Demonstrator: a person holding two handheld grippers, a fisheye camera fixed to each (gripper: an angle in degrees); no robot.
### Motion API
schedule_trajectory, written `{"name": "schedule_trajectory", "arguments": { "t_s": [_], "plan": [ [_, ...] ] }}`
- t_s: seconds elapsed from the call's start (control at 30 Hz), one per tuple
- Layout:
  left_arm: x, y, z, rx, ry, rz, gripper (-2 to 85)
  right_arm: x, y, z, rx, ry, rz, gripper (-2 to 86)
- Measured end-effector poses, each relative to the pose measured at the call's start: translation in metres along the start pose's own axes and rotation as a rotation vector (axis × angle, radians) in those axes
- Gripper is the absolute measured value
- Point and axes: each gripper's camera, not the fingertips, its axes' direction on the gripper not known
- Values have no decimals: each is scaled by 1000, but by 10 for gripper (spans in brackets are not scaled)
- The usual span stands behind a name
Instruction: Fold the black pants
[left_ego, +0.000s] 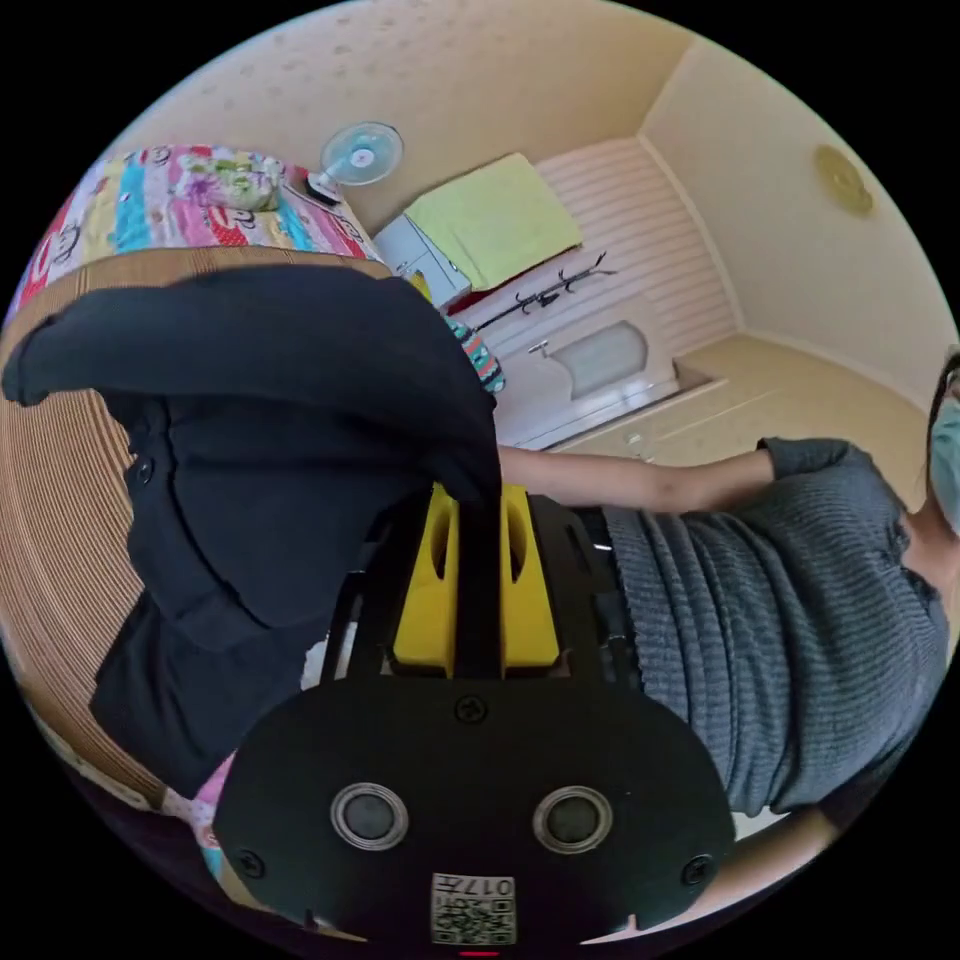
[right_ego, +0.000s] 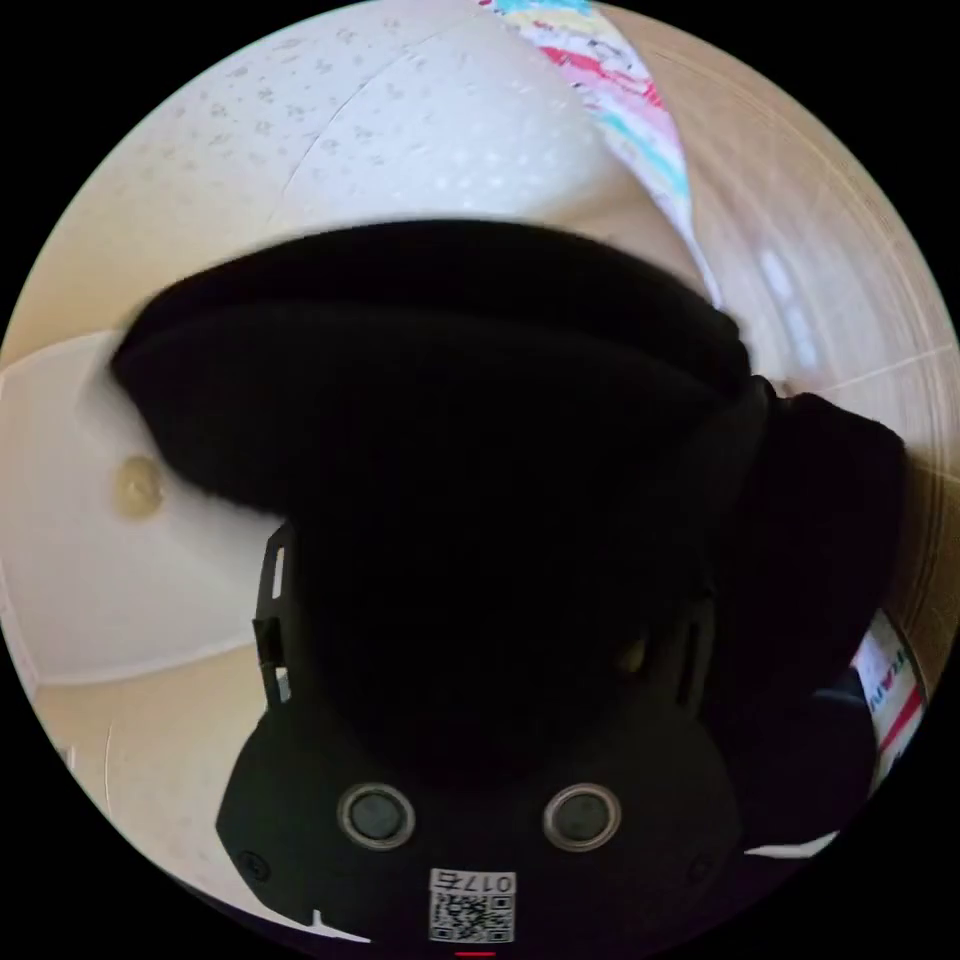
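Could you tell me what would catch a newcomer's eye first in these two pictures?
The black pants, lifted and draped in front of the left gripper, whose yellow fingers pinch an edge of the cloth. In the right gripper view, the dark cloth hangs over that gripper, hiding its fingers. Behind, a person's grey sweater stands out.

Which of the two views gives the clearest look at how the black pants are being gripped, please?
The left gripper view: the left gripper has its yellow jaws closed on a fold of the black pants, with buttons and seams visible. In the right gripper view the pants are a dark blurred mass draped over that gripper, hiding its jaws.
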Motion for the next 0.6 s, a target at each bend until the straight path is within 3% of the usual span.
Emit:
{"name": "schedule_trajectory", "arguments": {
  "t_s": [0.13, 0.23, 0.4, 0.6],
  "plan": [
    [36, -24, 71, -113, -161, 102, 70, -23, 15, -36, -63, -70, -92, 256],
    [60, -32, 101, -150, -223, 189, 83, -65, 11, -40, -234, -68, -240, 237],
    [81, -37, 109, -81, -77, 255, 111, -145, 13, -29, -479, -153, -504, 215],
    [66, -18, 48, 377, 243, 230, 59, -237, 31, -54, -674, -494, -807, 197]
  ]
}}
